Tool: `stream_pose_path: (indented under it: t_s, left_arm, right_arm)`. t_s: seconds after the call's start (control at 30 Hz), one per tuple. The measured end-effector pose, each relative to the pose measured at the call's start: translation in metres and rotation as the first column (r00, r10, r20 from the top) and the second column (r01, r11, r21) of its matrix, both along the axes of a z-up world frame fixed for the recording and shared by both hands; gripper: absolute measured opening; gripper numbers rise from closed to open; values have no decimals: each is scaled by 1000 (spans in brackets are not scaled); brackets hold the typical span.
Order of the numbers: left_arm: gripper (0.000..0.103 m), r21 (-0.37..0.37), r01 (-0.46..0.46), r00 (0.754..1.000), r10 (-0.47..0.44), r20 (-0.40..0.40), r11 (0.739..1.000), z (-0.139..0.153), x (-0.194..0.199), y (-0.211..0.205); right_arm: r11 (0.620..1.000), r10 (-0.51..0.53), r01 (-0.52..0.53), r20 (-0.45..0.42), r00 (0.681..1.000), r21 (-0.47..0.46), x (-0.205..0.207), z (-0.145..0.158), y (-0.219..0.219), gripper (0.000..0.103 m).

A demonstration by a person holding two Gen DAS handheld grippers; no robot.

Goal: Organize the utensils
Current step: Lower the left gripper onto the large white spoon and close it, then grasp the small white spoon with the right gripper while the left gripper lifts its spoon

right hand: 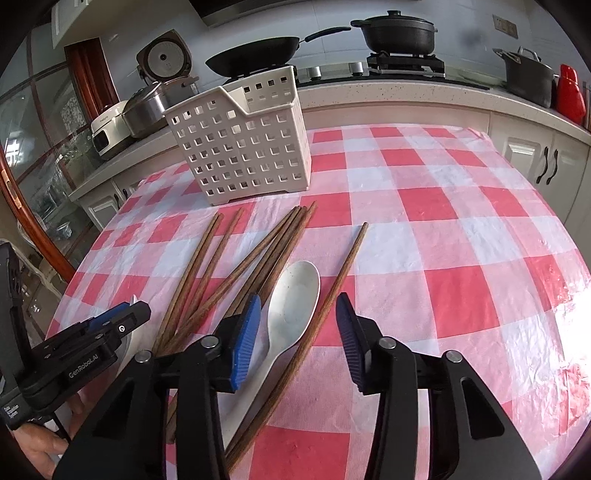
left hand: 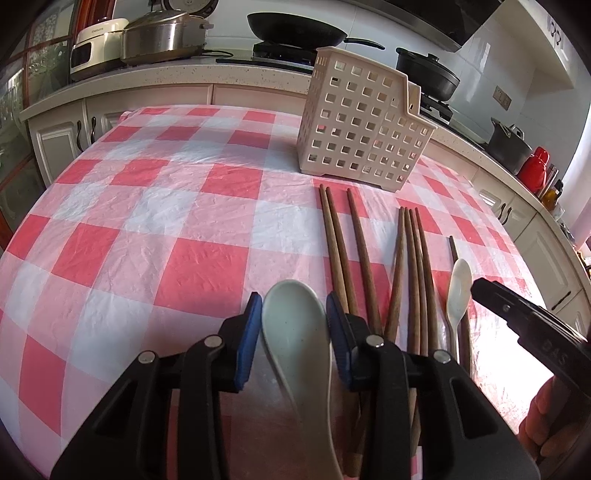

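Nearest us, our left gripper (left hand: pixel 293 325) has its blue pads closed in on the bowl of a pale green ceramic soup spoon (left hand: pixel 295 332); both pads touch the bowl's sides, so we read it as held. The spoon rests low over the red-and-white checked plastic tablecloth (left hand: pixel 147 221).

Our right gripper (right hand: pixel 299 328) stands at a middling gap. A white plastic spoon (right hand: pixel 291 306) lies on the cloth between the pads, its bowl beside the left pad; whether that pad touches it we cannot tell. One brown wooden chopstick (right hand: pixel 332 288) also runs through the gap. The right pad is clear of both.

Just left of the white spoon, a loose fan of brown wooden chopsticks (right hand: pixel 236 266) lies flat, tips pointing away.

Beyond the tips, near but apart, a cream perforated plastic utensil basket (right hand: pixel 240 147) stands upright on the cloth.

Farthest, a speckled kitchen counter (right hand: pixel 406 92) carries a black frying pan (right hand: pixel 255 55) and a black lidded pot (right hand: pixel 395 33).
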State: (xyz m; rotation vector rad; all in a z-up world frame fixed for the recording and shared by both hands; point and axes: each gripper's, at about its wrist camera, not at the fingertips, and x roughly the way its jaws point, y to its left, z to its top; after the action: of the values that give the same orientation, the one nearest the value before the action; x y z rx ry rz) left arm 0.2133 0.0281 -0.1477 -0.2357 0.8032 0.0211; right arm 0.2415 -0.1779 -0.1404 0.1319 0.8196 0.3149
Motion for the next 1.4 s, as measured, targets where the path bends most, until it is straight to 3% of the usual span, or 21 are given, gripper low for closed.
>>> stream_pose_path:
  t_s: [0.33,0.5,0.73,0.93,1.1,1.4]
  left_arm:
    - [35,-17,6,999,-5,48,1000,9,-2,7]
    - [35,-2,1,996,-1,87,1000,16,-3,9]
    - [34,10,-1,994,0,112,1000,21,-3,11]
    - [34,26,5,990,-9,139,1000,26,-7,10]
    - [34,20,9,991,-11,130,1000,25,-8,10]
    - [34,17,5,993,-7,122,1000,23,-6,13]
  right_arm:
    - [999,35,-35,-76,996,6,29,-9,5,25]
    - [999,43,-44,-64,997,-6,33,-7,6,14]
    - [999,51,-52,-23,998,-17,30,0,5,7]
    - [998,62,-62,14,998,-29,22,8,5,5]
    - [998,62,-60,-60,996,26,32,-1,-2,6]
    - [995,96,-96,-82,992,11,38,-8,4,11]
